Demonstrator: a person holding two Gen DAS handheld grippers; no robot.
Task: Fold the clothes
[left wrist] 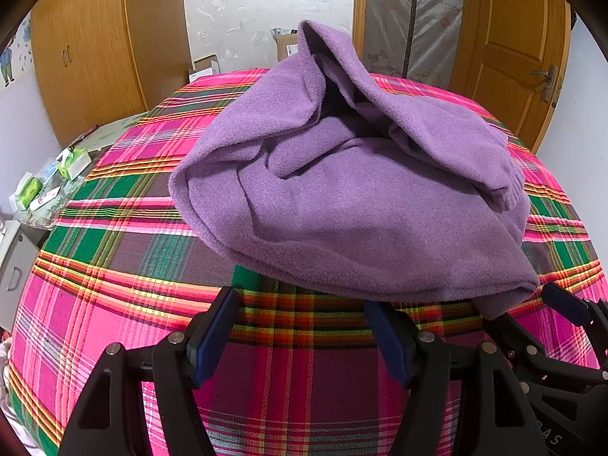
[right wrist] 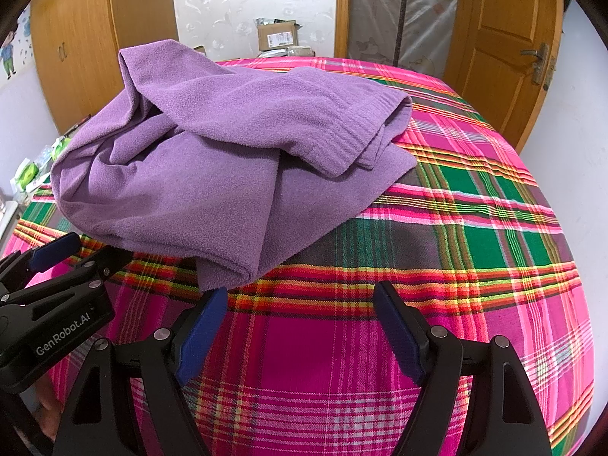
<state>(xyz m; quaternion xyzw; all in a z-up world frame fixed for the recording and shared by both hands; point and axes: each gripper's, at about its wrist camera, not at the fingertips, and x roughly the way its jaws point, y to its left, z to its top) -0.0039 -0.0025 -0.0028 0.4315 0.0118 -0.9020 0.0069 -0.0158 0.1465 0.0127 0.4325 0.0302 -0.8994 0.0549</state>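
Progress: I judge the folding not begun; the purple fleece garment (left wrist: pixel 342 197) lies in a crumpled heap on the plaid bedspread (left wrist: pixel 114 266).
Left gripper (left wrist: pixel 302 328): released, holding nothing; the garment's near hem is just ahead of my fingers.
Right gripper (right wrist: pixel 300 323): spread wide, empty; the heap lies ahead and left, its nearest corner just beside my left fingertip.
Left to do: spread it flat, then fold.
Hidden: sleeves and collar are buried in folds; I cannot tell front from back.

Crumpled garment (left wrist: pixel 342 190) on the bed (left wrist: pixel 114 304), both hand-held grippers just before it, left (left wrist: pixel 304 323) beside right (right wrist: pixel 300 315).
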